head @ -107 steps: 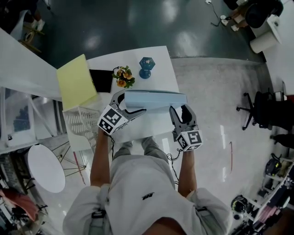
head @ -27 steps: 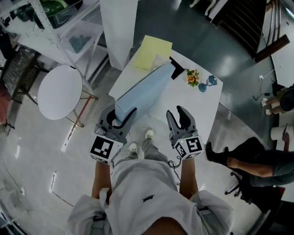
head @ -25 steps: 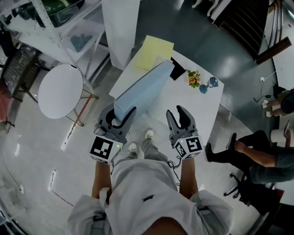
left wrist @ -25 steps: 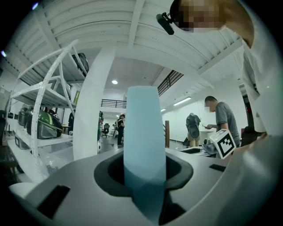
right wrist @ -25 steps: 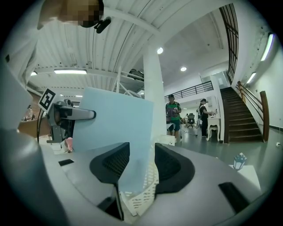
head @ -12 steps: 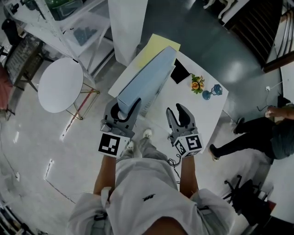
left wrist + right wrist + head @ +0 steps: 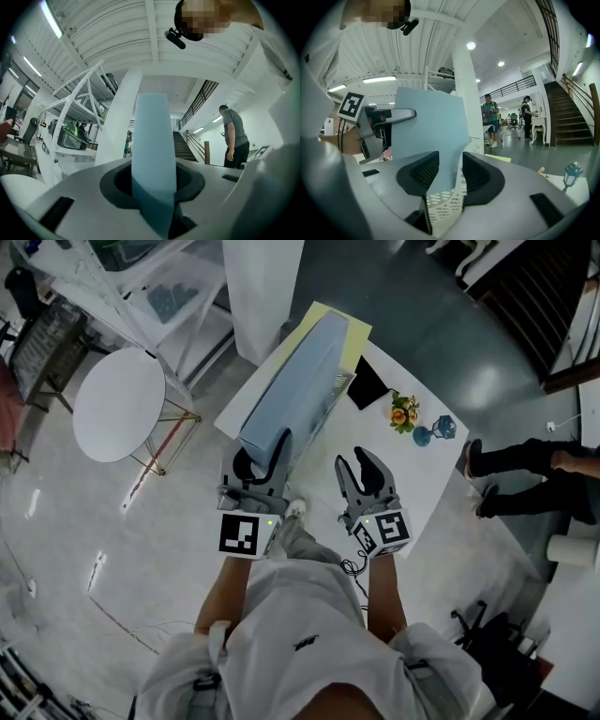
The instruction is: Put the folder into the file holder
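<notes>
A long light blue folder (image 7: 300,381) stands on edge over the white table (image 7: 412,474), its near end in my left gripper (image 7: 265,448), which is shut on it. In the left gripper view the folder (image 7: 150,140) rises edge-on between the pads. A bit of the white mesh file holder (image 7: 330,397) shows beside and under the folder, and it lies just beyond the jaws in the right gripper view (image 7: 443,208). My right gripper (image 7: 361,465) hovers to the folder's right, apart from it. Its jaws have just been closing and are shut on nothing.
A yellow sheet (image 7: 356,329), a black pad (image 7: 368,385), a small flower pot (image 7: 403,413) and a blue lantern (image 7: 441,430) sit at the table's far end. A round white side table (image 7: 117,416) stands left. A person's legs (image 7: 525,465) are at the right.
The left gripper has swung the folder round, so it points further away over the yellow sheet. The right gripper's jaws have narrowed, and it has crept forward.
</notes>
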Demonstrator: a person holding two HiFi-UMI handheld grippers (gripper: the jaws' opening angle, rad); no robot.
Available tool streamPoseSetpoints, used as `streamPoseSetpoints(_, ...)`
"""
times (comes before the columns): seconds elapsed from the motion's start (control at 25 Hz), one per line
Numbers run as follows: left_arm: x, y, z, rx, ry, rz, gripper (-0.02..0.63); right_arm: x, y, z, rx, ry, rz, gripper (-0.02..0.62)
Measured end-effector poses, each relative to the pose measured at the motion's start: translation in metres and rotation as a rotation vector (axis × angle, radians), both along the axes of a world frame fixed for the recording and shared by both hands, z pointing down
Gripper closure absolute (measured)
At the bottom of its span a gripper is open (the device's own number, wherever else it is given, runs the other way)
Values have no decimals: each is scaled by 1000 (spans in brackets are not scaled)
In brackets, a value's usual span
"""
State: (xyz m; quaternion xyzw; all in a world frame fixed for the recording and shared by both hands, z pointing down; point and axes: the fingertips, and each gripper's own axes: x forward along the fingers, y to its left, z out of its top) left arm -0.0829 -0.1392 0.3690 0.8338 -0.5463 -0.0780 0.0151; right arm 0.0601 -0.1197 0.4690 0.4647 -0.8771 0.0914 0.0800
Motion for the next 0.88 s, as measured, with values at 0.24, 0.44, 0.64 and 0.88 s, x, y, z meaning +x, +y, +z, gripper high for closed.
streamPoseSetpoints(0.24,17,-1,8,28,-4,-51,456,7,-1,10,4,1,-24,440)
streamPoseSetpoints(0.44,24,-3,18,59,3,-75,456,10,1,21,17,-9,-39,440)
streamPoseSetpoints(0.64,27,-4,30,71,16,-88,457,19,3,32,29,-21,-23,440)
streamPoseSetpoints(0.88,35,-7,50,61,29,-92,456,27,6,43,28,-30,-14,440)
